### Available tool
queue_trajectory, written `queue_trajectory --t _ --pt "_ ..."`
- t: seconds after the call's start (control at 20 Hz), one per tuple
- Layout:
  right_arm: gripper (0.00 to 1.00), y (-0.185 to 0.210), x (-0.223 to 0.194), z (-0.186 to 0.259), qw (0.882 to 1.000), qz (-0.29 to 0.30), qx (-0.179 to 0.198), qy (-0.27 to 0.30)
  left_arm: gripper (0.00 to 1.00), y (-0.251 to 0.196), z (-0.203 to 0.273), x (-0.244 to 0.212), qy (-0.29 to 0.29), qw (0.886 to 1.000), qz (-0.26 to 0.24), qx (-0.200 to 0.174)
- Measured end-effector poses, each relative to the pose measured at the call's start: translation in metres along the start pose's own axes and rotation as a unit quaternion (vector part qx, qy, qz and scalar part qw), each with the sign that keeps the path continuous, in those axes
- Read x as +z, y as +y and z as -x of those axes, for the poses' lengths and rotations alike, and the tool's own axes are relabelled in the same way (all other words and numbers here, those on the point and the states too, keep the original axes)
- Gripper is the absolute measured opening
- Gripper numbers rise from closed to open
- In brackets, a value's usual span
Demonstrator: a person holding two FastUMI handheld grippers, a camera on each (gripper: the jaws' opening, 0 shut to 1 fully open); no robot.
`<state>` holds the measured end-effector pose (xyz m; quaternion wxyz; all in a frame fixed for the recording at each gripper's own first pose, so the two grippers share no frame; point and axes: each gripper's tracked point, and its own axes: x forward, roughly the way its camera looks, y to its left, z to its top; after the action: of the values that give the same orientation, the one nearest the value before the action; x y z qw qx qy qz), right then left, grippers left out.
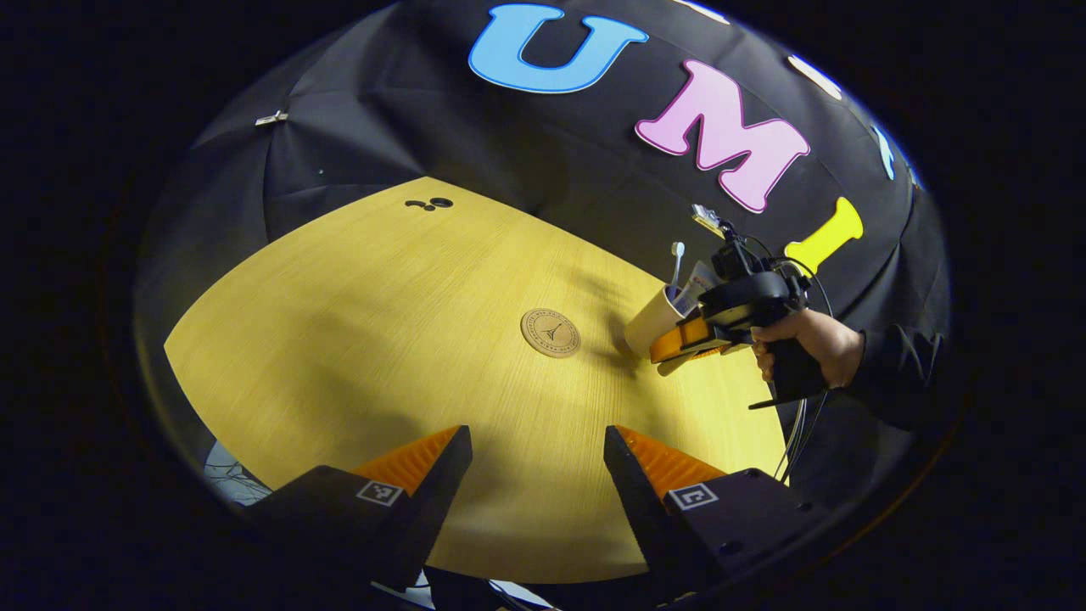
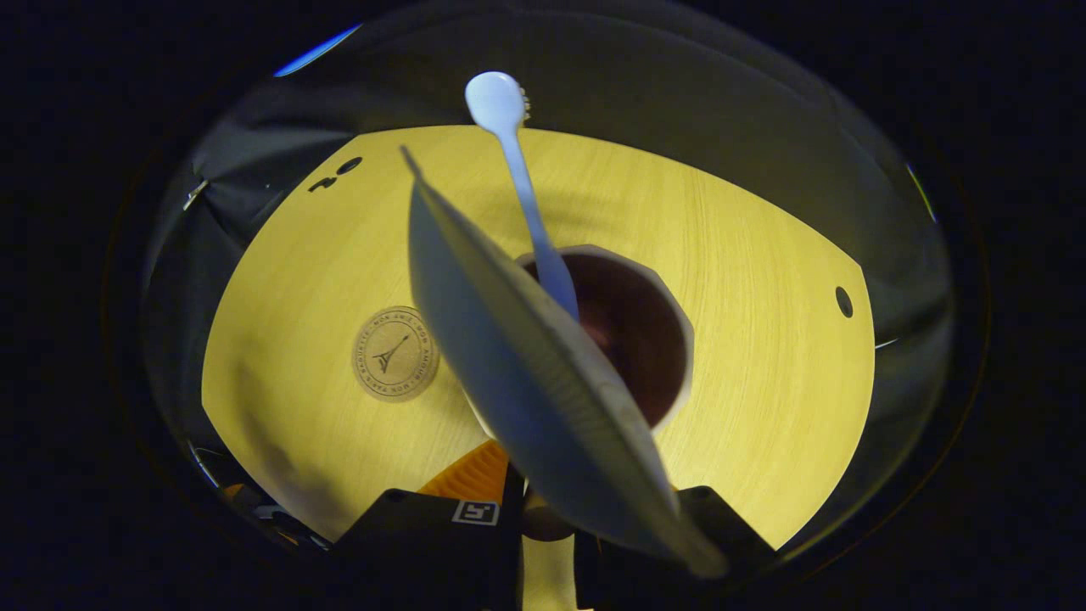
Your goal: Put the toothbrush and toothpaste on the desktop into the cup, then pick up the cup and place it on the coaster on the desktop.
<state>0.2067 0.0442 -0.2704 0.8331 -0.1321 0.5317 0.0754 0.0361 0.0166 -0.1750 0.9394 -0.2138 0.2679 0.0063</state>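
My right gripper (image 1: 670, 348) is shut on a cream cup (image 1: 652, 321), which it holds tilted just right of the round brown coaster (image 1: 551, 332). A white toothbrush (image 1: 676, 259) and a toothpaste tube (image 1: 697, 284) stick out of the cup. In the right gripper view I look down into the cup's dark inside (image 2: 636, 339); the toothbrush (image 2: 517, 170) rises from it. The toothpaste tube (image 2: 526, 365) crosses in front, hiding one finger of my right gripper (image 2: 547, 509). The coaster (image 2: 395, 353) lies bare to the cup's left. My left gripper (image 1: 537, 441) is open over the near table edge, holding nothing.
The yellow wooden table (image 1: 356, 322) has small dark holes at the far left (image 1: 431, 204) and one near its right side (image 2: 844, 301). A hand and dark sleeve (image 1: 814, 344) hold the right gripper at the table's right edge. Black cloth walls close in behind.
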Motion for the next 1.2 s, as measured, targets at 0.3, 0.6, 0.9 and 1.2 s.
queue_trajectory --t 0.3,0.6,0.9,1.2 --pt "0.22 0.048 0.012 0.003 0.999 0.035 0.019 -0.006 0.97 0.008 0.004 0.007 -0.013 1.0 -0.008 0.005" --pt "0.22 0.099 0.011 -0.008 0.997 0.065 0.041 0.008 0.97 0.018 0.006 0.014 -0.018 1.0 -0.011 0.013" --pt "0.22 0.117 0.004 -0.017 0.995 0.087 0.041 0.025 0.98 0.028 0.009 0.013 -0.021 1.0 -0.009 0.022" --pt "0.22 0.126 0.001 -0.022 0.995 0.086 0.045 0.034 0.97 0.033 0.008 0.012 -0.02 0.999 -0.011 0.027"
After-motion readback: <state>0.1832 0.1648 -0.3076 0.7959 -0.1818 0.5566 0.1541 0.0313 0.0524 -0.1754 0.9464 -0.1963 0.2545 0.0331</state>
